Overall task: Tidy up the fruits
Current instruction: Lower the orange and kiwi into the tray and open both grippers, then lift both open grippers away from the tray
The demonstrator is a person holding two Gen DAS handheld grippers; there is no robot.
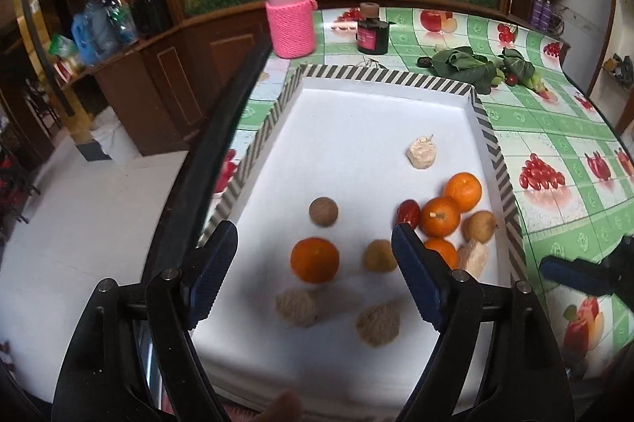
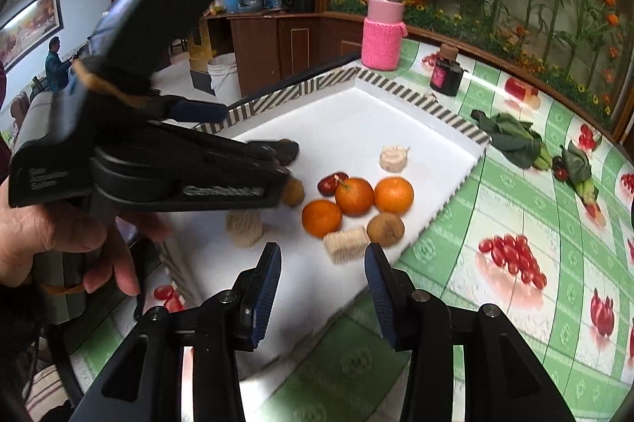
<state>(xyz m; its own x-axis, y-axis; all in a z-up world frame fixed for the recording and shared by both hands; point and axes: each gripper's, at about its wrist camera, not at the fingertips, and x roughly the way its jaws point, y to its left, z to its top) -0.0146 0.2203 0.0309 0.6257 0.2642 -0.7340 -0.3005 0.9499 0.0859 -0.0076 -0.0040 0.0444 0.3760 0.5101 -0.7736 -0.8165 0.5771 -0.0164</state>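
Mostly done, by the look: oranges [image 1: 440, 222] and other fruit lie in the white tray [image 1: 380, 81]; left gripper [image 1: 315, 263] and right gripper [image 2: 323, 287] both gape empty; grouping remains.

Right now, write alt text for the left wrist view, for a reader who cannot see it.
The open left hand-held gripper hangs over a white tray with a striped rim, holding nothing. In the tray lie four oranges, brown fruits, a red date and pale fibrous pieces. Behind, on a green fruit-print tablecloth, stand a pink bottle and leafy greens.
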